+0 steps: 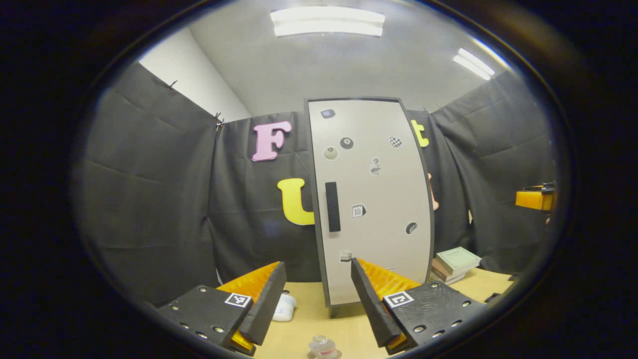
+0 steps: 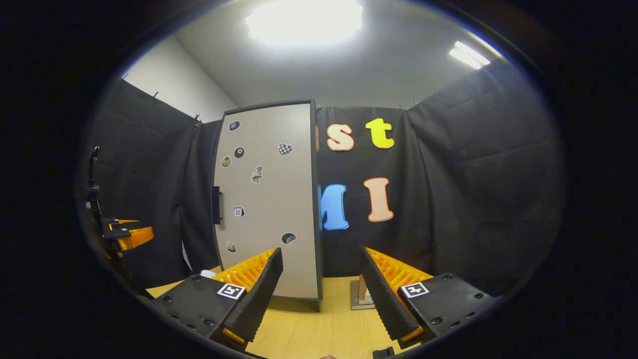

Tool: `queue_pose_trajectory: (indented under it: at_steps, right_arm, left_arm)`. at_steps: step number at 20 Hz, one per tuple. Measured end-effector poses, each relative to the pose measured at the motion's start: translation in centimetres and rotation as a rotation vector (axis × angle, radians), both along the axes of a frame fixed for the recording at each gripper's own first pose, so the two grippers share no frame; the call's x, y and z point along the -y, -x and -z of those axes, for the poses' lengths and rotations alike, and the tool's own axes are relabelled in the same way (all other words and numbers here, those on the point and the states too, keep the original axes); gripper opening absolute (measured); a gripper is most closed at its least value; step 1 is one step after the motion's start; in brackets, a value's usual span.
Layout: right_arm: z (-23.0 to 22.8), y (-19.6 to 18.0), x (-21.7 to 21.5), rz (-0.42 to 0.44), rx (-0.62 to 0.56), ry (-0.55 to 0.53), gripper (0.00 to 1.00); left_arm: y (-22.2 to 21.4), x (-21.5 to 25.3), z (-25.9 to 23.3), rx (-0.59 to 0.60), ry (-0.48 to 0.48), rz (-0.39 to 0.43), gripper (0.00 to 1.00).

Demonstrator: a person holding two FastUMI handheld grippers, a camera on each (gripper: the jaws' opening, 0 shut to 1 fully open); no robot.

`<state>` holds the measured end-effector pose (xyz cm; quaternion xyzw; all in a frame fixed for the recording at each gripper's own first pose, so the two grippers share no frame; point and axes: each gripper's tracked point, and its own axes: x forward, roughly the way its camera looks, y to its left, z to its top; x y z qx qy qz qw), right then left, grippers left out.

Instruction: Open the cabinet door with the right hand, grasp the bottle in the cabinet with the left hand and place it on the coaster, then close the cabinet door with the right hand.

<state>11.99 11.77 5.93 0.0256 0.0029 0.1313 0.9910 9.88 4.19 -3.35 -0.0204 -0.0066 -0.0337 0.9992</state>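
Left gripper view: we read this as either the very start or the end; the cabinet door (image 1: 371, 199) is shut with its handle (image 1: 332, 206) untouched, and a small bottle (image 1: 323, 346) stands on the tabletop (image 1: 309, 319) just below the left claw (image 1: 319, 294). We can't tell if a coaster sits under it. The left claw is spread wide, holding and touching nothing. Right gripper view: the right claw (image 2: 321, 284) is also spread and empty, well short of the door (image 2: 269, 199), handle (image 2: 216, 205) off to its left. If opening is next, we judge the right claw must swing left and close on that handle.
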Motion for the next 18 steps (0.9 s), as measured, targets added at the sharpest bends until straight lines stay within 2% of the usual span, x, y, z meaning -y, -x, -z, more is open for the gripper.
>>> queue_pose_trajectory:
  at_steps: [3,9,18]
  right_arm:
    - [-0.4,1.1,-0.9,-0.010,-0.012,-0.011,0.97]
    - [-1.3,3.0,-0.3,0.028,0.013,0.008,0.97]
    - [-2.0,3.9,-0.6,0.046,0.031,0.000,0.97]
  left_arm:
    - [0.0,0.4,0.0,0.002,0.015,0.020,0.80]
    - [-0.1,0.9,-0.4,0.010,0.026,0.043,0.80]
    - [-0.2,0.8,-0.8,0.024,0.012,0.063,0.80]
